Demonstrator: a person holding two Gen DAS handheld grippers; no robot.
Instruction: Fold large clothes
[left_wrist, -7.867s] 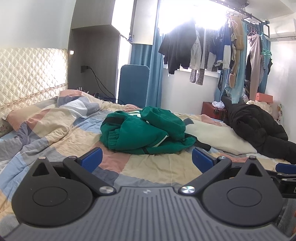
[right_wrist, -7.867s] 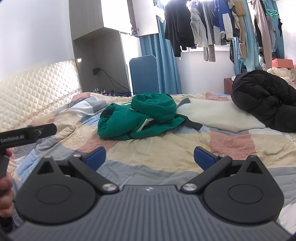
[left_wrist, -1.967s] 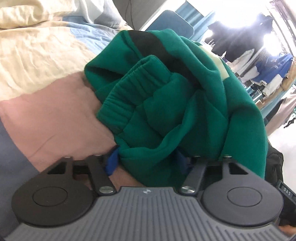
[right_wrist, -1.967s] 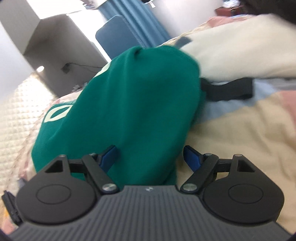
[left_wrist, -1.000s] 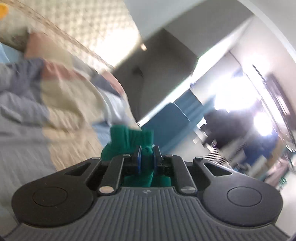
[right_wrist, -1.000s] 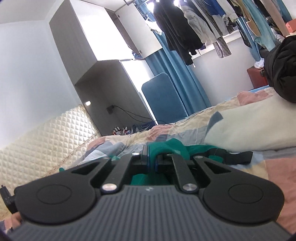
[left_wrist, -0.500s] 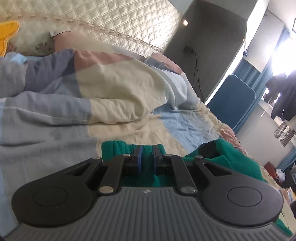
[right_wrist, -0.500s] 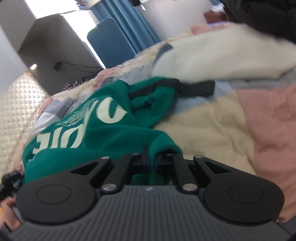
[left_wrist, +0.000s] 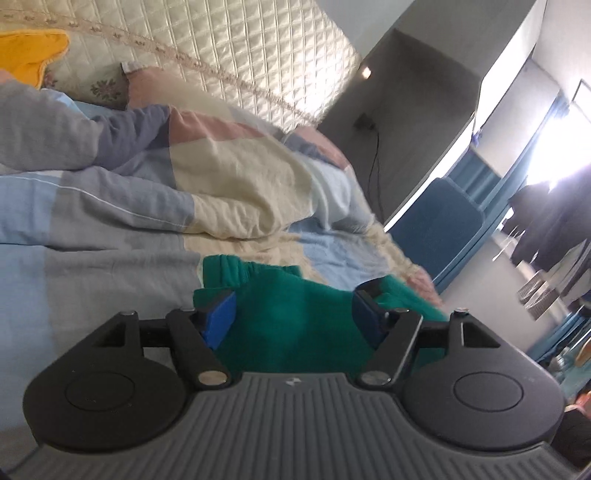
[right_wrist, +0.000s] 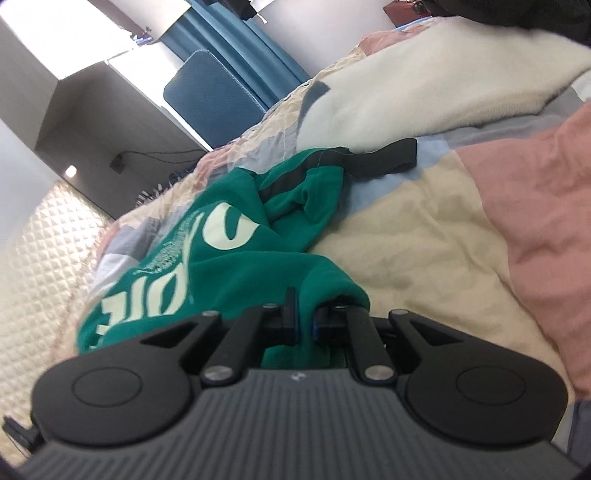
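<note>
A green sweatshirt (right_wrist: 207, 254) with pale lettering and black trim lies spread on the patchwork quilt (right_wrist: 424, 236). My right gripper (right_wrist: 304, 317) is shut on a fold of its green edge, low over the bed. In the left wrist view the same green sweatshirt (left_wrist: 291, 314) lies under and between the blue pads of my left gripper (left_wrist: 293, 314), whose jaws are opening; the pads stand apart from the cloth. Its ribbed hem (left_wrist: 229, 269) shows just beyond the fingers.
The quilt (left_wrist: 110, 206) is rumpled toward a quilted cream headboard (left_wrist: 258, 55). A cream blanket (right_wrist: 424, 81) lies at the bed's far side. A blue chair (left_wrist: 443, 229) and grey cabinet (left_wrist: 424, 110) stand past the bed; clothes hang by the window.
My left gripper has let go of the green cloth and its jaws have spread wide. My right gripper keeps its hold and has sunk slightly toward the quilt.
</note>
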